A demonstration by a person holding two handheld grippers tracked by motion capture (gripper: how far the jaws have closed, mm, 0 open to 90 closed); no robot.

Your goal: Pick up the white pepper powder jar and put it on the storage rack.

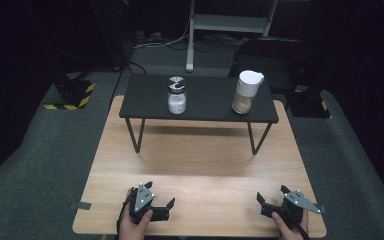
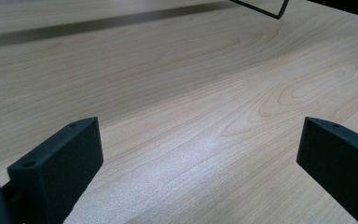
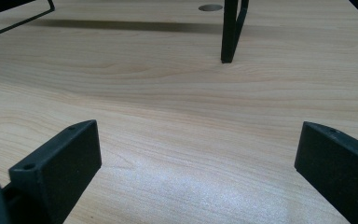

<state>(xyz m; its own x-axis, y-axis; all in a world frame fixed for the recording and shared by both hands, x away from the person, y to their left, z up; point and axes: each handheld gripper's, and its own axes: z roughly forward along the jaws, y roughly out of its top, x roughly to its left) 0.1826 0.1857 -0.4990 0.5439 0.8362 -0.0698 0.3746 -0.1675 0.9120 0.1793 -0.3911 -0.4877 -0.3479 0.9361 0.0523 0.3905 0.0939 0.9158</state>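
Probably the glass jar [image 1: 176, 95] and the white-topped bottle [image 1: 246, 92] are what gets handled; both stand on the black shelf [image 1: 145, 100] along the desk's [image 1: 200, 170] far edge. Glass looks hard, smooth and breakable, so gripping mid-body seems wisest. Left gripper [image 1: 158, 201] and right gripper [image 1: 271, 199] rest near the desk's front corners, fingers spread wide, holding nothing.

The left gripper [image 2: 200, 158] sits low over the wooden tabletop [image 2: 182, 93], its two black jaws spread wide at seven and four o'clock with bare, pale wood grain between them. At one o'clock a thin black metal leg [image 2: 261, 9] crosses the corner. A dark shadow band [image 2: 98, 25] runs near eleven o'clock.
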